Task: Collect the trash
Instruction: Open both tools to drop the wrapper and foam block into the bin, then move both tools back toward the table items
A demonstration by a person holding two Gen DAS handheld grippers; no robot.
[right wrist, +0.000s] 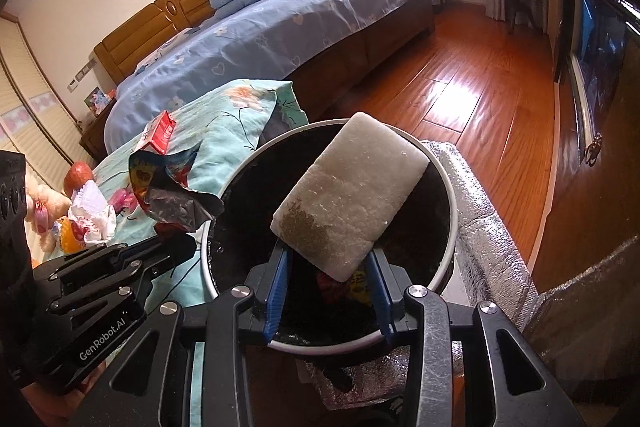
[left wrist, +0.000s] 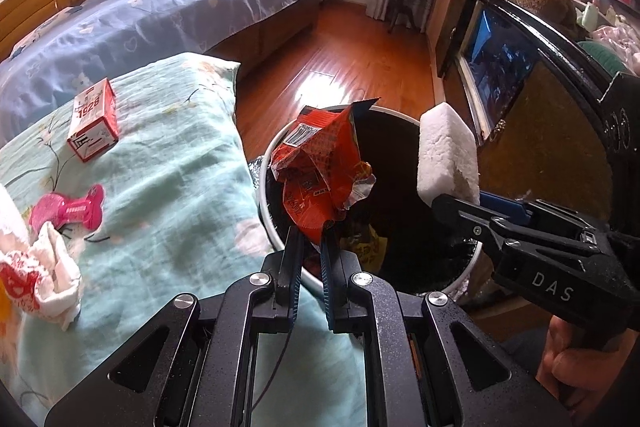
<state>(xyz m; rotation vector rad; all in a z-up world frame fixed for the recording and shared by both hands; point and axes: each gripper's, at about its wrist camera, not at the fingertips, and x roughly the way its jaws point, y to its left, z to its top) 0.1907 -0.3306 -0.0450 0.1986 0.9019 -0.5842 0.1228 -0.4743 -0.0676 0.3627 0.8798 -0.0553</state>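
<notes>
My left gripper (left wrist: 313, 239) is shut on an orange-red snack wrapper (left wrist: 320, 163) and holds it over the left rim of a white-rimmed bin (left wrist: 269, 215) with a black liner. My right gripper (right wrist: 328, 263) is shut on a white foam block (right wrist: 348, 191), held over the bin (right wrist: 450, 227). The foam block (left wrist: 446, 157) and right gripper (left wrist: 480, 215) show at the right in the left wrist view. The wrapper (right wrist: 168, 183) and left gripper (right wrist: 176, 247) show at the left in the right wrist view. Some trash lies in the bin bottom.
On the teal flowered cloth (left wrist: 168, 187) lie a red-white carton (left wrist: 94, 121), a pink bone-shaped item (left wrist: 70, 211) and crumpled white-red paper (left wrist: 48, 275). A blue bed (left wrist: 160, 15), wood floor (left wrist: 340, 59), dark cabinet (left wrist: 520, 75) and silver foil bag (right wrist: 488, 227) surround the bin.
</notes>
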